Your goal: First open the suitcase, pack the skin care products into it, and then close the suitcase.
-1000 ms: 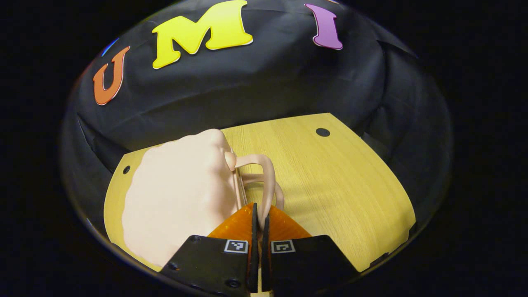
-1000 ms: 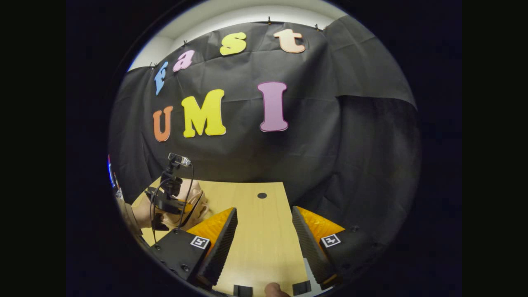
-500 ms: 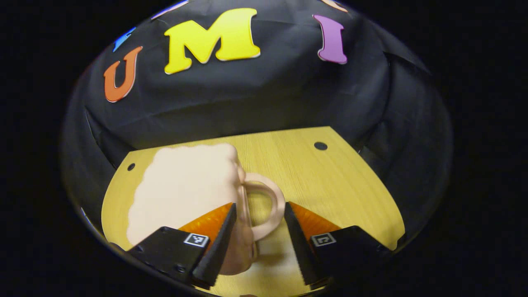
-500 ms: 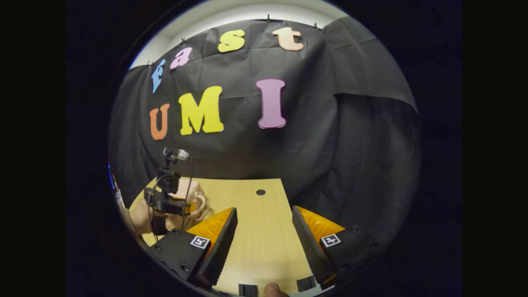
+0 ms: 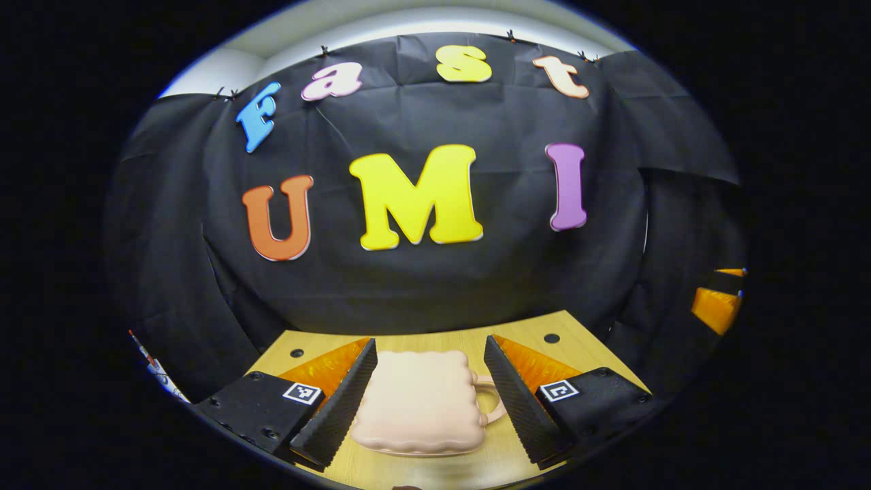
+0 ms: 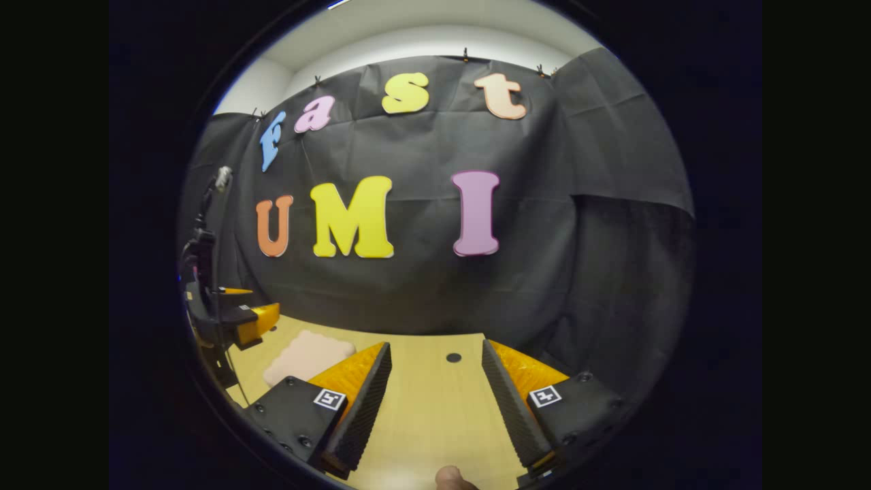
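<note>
While both grippers hang above the worktop, holdings as follows:

Suitcase (image 5: 415, 403): small, pale pink, scalloped edge; lying flat and closed on the worktop (image 5: 544, 354); looped handle on its right side in the left gripper view; seen between the two fingers of the left gripper, neither finger touching it. In the right gripper view (image 6: 307, 355), lying toward the left part of the worktop, just beyond the left finger of the right gripper.

Left gripper (image 5: 430, 344): fingers spread wide, holding nothing; raised above the suitcase. In the right gripper view (image 6: 262, 320), seen at the far left, above the worktop edge, with a dark mount and cable rising over it; spread of fingers not to be told from that side.

Right gripper (image 6: 435, 347): fingers spread wide, holding nothing; bare wood between them; well apart from the suitcase. In the left gripper view (image 5: 718, 299), glimpsed at the far right edge.

Worktop: light wood grain, with small dark round holes near the back edge (image 6: 453, 357).

Fingertip (image 6: 449, 476): part of a person's hand, at the bottom edge of the right gripper view.
</note>
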`<action>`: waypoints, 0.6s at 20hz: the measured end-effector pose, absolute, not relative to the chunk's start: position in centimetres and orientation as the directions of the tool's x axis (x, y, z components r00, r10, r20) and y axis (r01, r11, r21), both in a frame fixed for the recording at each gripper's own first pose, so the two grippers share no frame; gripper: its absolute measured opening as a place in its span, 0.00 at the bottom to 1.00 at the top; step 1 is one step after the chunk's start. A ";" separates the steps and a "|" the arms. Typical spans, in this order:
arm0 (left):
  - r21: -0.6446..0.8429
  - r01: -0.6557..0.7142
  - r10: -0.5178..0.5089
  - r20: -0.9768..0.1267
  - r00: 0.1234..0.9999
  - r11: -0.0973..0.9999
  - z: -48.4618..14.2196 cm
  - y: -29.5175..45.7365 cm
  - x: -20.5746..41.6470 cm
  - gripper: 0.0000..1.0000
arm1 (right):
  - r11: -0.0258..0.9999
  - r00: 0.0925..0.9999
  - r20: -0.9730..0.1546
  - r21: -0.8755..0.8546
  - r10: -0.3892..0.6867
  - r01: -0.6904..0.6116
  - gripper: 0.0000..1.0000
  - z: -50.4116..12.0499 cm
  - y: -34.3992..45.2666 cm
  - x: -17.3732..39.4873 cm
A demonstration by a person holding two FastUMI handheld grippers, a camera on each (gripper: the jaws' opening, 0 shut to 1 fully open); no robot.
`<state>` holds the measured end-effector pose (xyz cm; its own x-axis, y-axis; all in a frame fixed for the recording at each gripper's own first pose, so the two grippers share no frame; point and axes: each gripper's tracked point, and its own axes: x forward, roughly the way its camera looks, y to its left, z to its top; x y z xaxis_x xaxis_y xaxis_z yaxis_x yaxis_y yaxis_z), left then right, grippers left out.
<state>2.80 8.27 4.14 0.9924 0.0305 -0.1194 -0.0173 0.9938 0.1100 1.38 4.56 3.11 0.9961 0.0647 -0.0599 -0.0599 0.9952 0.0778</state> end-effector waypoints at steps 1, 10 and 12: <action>0.109 -0.033 0.044 -0.100 0.994 0.994 5.3 9.1 2.0 1.00 | 0.996 0.997 -0.036 0.070 0.064 -0.062 0.77 4.0 5.4 1.6; 0.033 -0.097 0.098 -0.020 0.995 0.995 8.8 15.1 -2.4 1.00 | 0.983 0.981 0.069 -0.008 0.182 -0.182 0.79 8.7 16.7 1.0; 0.025 -0.121 0.122 -0.023 0.992 0.992 8.6 16.9 -2.5 1.00 | 0.977 0.975 0.072 -0.040 0.210 -0.207 0.79 8.9 18.6 0.8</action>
